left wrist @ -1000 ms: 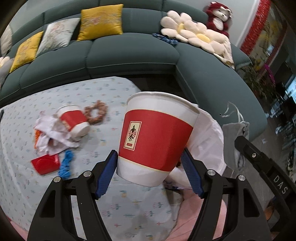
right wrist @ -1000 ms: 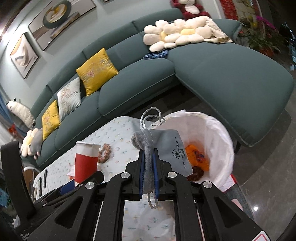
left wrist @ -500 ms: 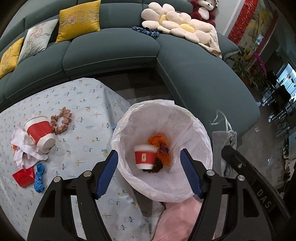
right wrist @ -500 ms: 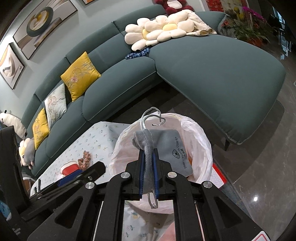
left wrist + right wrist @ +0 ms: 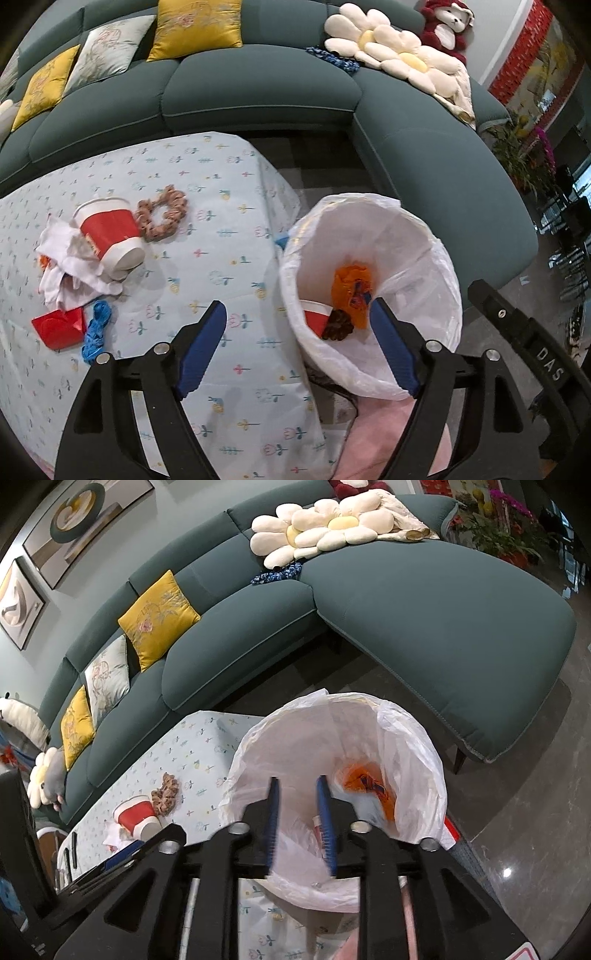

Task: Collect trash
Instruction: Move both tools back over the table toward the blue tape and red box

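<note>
- The grey pouch that the right gripper (image 5: 297, 801) pinched a moment ago is gone from its fingers; the jaws now stand apart with nothing between them, over the mouth of the white bin bag (image 5: 413, 753).
- The left gripper (image 5: 297, 326), which carried a red paper cup a second ago, is spread wide and empty; its right finger hangs over the bag's near rim and its left finger over the table.
- That cup in the bag (image 5: 314, 317) lies at the bottom beside an orange wrapper (image 5: 351, 284) and a brown scrunchie-like lump (image 5: 338, 326).
- The bag (image 5: 424, 258) stands just off the table's right edge.
- On the flowered tablecloth (image 5: 221, 258), toward the left edge, lie a tipped red cup (image 5: 110, 236) on crumpled white tissue (image 5: 66, 273), a brown scrunchie (image 5: 162, 212) touching it, a red box (image 5: 59, 328) and a blue scrap (image 5: 96, 328).
</note>
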